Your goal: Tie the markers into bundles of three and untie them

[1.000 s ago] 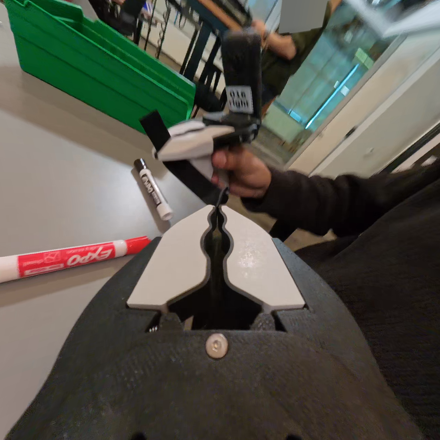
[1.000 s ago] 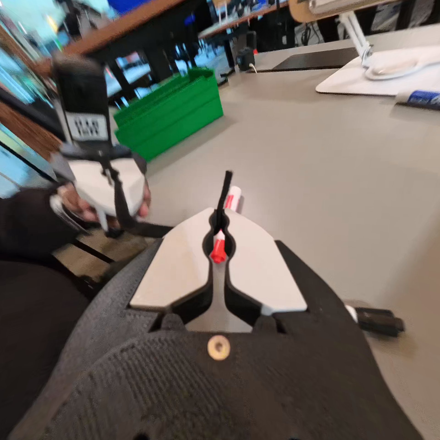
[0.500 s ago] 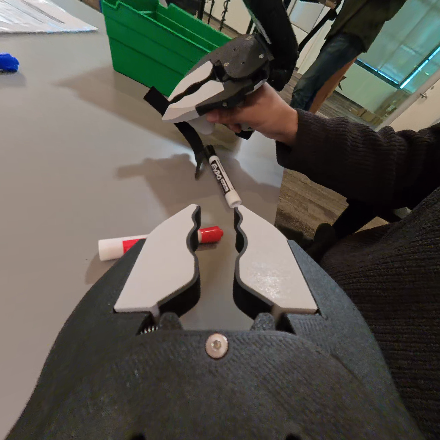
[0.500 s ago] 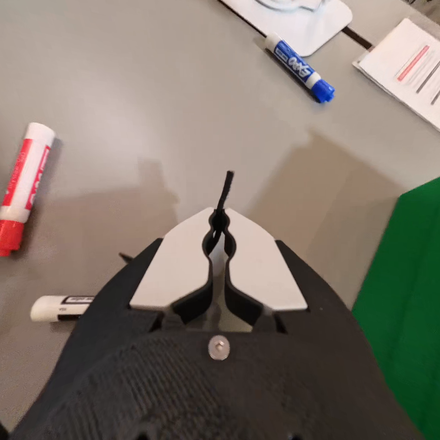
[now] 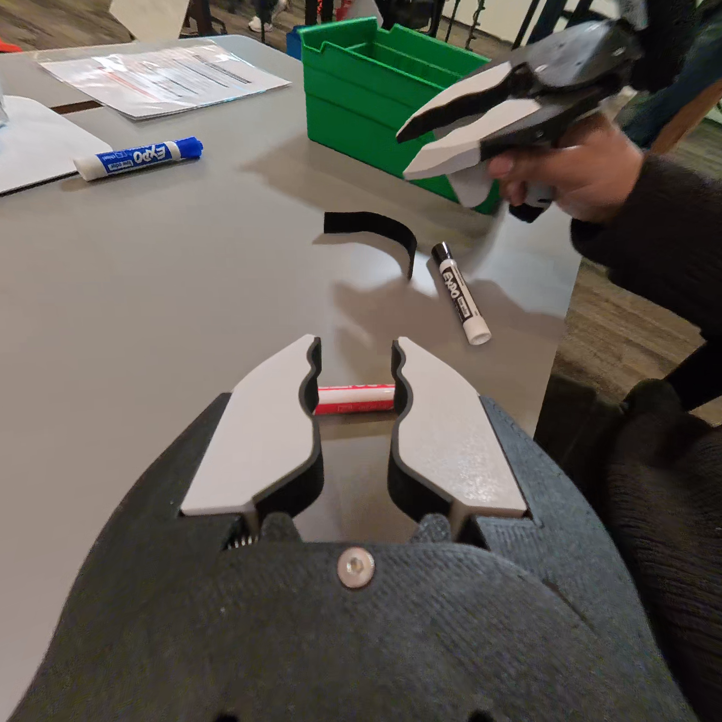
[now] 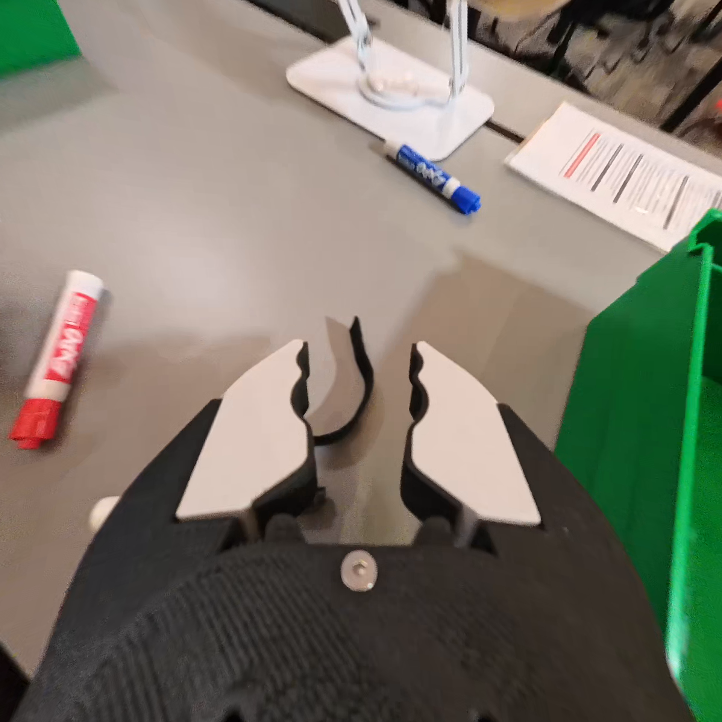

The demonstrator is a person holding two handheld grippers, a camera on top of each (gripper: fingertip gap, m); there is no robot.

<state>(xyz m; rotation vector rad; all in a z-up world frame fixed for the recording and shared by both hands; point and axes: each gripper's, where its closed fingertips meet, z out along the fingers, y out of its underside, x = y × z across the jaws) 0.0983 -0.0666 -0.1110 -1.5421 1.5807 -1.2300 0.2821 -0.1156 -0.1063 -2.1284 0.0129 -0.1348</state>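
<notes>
We hold the left gripper [image 5: 356,342] low over the grey table [image 5: 176,297], jaws spread wide and gripping nothing, the red marker [image 5: 354,398] lying crosswise beneath them. Our right gripper [image 6: 358,345] also gapes, empty, above the curled black strap [image 5: 375,230], which lies loose on the table. The black marker [image 5: 460,293] lies just beside the strap near the table's edge. The blue marker [image 5: 136,157] lies well apart, against a white stand base [image 6: 390,97]. A green bin [image 5: 375,82] stands at the far edge.

A grey desk [image 5: 164,281] with a rounded far corner stands on a brown wood-look floor [image 5: 609,336]; dark furniture legs [image 5: 531,15] rise beyond its far edge.
</notes>
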